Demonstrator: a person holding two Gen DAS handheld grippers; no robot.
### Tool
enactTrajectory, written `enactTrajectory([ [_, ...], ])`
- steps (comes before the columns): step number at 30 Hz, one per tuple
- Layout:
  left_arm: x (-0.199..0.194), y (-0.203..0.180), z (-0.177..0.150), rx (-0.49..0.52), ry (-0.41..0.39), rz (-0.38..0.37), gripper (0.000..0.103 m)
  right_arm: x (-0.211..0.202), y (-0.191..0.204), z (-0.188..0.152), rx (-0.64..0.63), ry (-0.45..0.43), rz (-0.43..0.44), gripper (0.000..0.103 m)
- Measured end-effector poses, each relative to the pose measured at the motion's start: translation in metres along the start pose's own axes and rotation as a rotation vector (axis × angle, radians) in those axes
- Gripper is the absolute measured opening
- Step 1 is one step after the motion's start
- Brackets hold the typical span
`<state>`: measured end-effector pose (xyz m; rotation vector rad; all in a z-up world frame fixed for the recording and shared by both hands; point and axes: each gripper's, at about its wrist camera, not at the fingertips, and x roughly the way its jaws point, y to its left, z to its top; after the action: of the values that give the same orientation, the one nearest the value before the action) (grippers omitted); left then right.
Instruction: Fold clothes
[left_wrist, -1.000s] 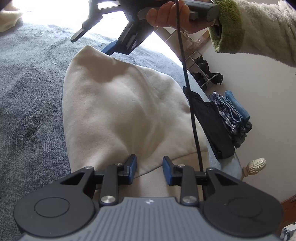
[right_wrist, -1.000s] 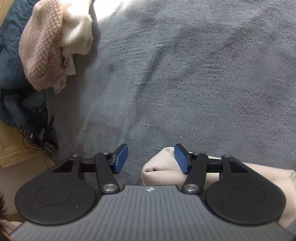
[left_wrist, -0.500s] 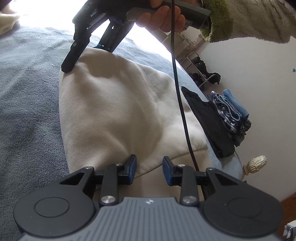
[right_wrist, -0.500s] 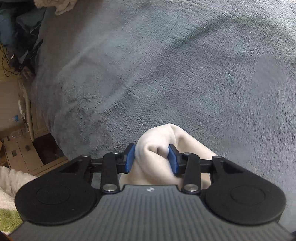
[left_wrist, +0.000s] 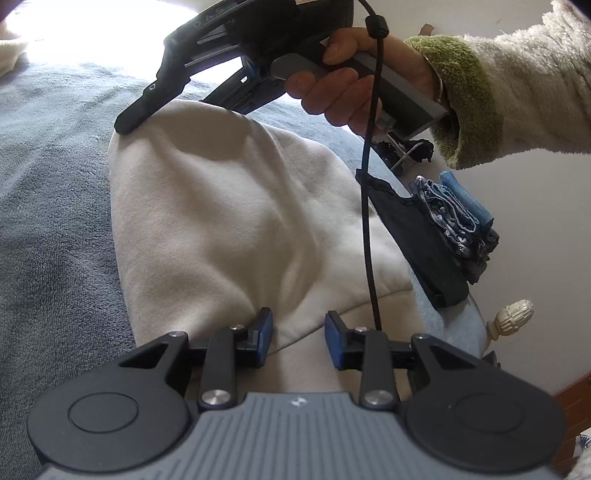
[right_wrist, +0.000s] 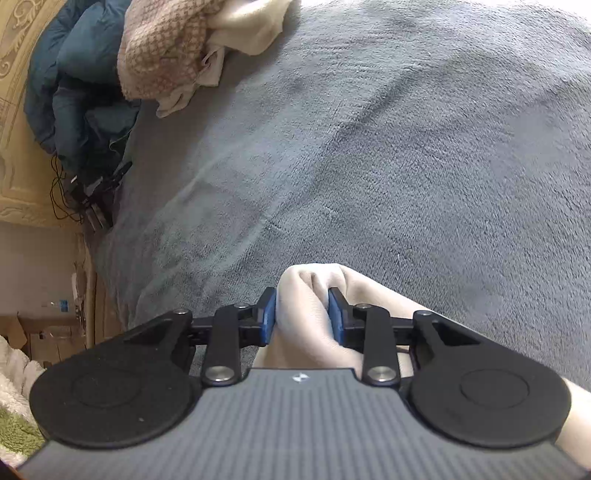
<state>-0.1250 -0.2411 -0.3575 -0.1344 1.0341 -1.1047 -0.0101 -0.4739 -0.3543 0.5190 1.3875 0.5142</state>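
- Left wrist view: the cream garment (left_wrist: 229, 221) lies on the grey bed cover (left_wrist: 48, 206); the left tool (left_wrist: 298, 341) pinches its near hem; folded clothes (left_wrist: 454, 221) are stacked at the bed's edge.
- Right wrist view: the right tool (right_wrist: 302, 314) is closing, its blue pads pinching a bunched corner; a clothes heap (right_wrist: 166, 48) lies beyond.

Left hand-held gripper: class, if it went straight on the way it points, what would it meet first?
The left hand-held gripper would most likely meet the cream garment first, since its folded edge already lies between the jaws; depth is hard to judge.
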Motion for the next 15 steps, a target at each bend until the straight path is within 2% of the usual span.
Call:
enactTrajectory([
  [1, 0.000, -0.001, 0.000, 0.005, 0.003, 0.001, 0.032, -0.007, 0.000, 0.000, 0.022, -0.023, -0.006, 0.031],
  [5, 0.000, 0.001, 0.002, 0.010, 0.013, -0.002, 0.032, -0.052, 0.038, -0.013, -0.123, -0.257, -0.145, 0.031],
  [7, -0.001, 0.001, 0.001, 0.022, 0.016, -0.001, 0.032, -0.068, 0.050, -0.023, -0.216, -0.293, -0.193, 0.025],
  [8, 0.000, 0.001, 0.001, 0.030, 0.017, 0.000, 0.032, -0.070, 0.051, -0.029, -0.260, -0.283, -0.195, 0.022],
  [10, -0.006, 0.004, 0.000, 0.047, 0.017, 0.007, 0.032, -0.049, 0.055, -0.036, -0.330, -0.229, -0.212, 0.012],
  [12, -0.006, 0.002, 0.000, 0.062, 0.012, 0.024, 0.033, -0.020, 0.045, -0.037, -0.373, -0.193, -0.293, 0.006],
  [13, -0.005, 0.001, 0.001, 0.067, 0.011, 0.033, 0.033, -0.008, 0.038, -0.038, -0.380, -0.193, -0.315, 0.006],
  [15, -0.004, 0.000, 0.003, 0.067, 0.018, 0.035, 0.033, 0.000, 0.022, -0.039, -0.347, -0.222, -0.297, 0.006],
])
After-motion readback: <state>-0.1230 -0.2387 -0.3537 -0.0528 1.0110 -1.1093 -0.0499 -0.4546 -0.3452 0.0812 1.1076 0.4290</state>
